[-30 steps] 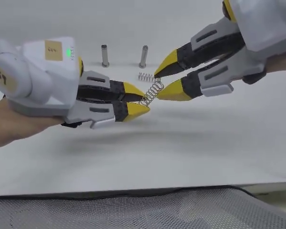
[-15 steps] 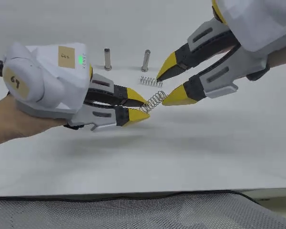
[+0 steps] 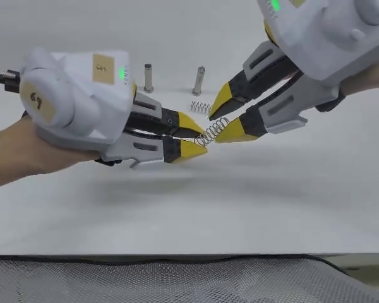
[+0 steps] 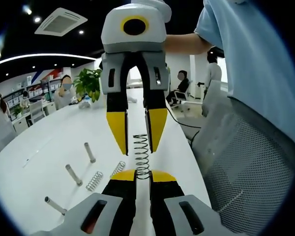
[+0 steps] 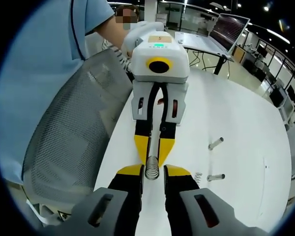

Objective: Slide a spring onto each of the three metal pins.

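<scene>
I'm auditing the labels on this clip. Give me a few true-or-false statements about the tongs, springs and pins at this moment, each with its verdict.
1. The left tongs are shut on one end of a spring. True.
2. All three metal pins already carry springs. False: all three are bare.
3. Two loose springs lie on the table near the pins. True.
4. The right tongs are clamped shut, away from the held spring. False: they are open, straddling its other end.
</scene>
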Tool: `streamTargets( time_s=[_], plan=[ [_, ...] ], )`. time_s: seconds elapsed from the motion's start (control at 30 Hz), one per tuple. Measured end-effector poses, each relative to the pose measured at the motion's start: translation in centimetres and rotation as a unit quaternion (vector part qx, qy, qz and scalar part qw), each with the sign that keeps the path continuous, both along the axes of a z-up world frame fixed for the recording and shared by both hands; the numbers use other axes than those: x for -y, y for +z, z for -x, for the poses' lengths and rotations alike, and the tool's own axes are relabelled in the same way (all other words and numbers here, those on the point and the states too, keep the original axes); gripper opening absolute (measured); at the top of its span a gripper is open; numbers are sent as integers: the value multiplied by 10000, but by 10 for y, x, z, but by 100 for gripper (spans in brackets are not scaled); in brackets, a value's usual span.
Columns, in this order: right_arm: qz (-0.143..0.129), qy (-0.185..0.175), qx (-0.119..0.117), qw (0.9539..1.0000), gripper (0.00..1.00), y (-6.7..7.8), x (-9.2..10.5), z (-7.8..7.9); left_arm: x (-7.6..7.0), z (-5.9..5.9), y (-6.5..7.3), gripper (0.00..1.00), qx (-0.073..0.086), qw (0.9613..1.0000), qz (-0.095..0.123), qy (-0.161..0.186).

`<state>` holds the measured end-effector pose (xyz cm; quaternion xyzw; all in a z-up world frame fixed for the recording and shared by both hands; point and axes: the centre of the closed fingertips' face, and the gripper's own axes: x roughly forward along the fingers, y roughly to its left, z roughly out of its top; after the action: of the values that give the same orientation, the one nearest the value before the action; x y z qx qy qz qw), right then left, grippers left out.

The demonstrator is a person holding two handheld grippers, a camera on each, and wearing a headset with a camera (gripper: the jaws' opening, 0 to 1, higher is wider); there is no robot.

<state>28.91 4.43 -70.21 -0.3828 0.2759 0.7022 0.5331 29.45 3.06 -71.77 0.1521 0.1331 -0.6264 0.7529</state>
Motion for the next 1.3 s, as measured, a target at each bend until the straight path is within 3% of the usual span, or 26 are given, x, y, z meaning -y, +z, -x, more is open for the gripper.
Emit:
streamTargets(
  time_s=[0.5,1.3],
  plan=[
    [105,101,28,9999,8,-5,1,5,3,0,0,2,-21,10000,29,-19],
    [178,-55,-66,9998,7,-5,1,2,3,-1,1,2,-17,10000,70,37]
  ],
)
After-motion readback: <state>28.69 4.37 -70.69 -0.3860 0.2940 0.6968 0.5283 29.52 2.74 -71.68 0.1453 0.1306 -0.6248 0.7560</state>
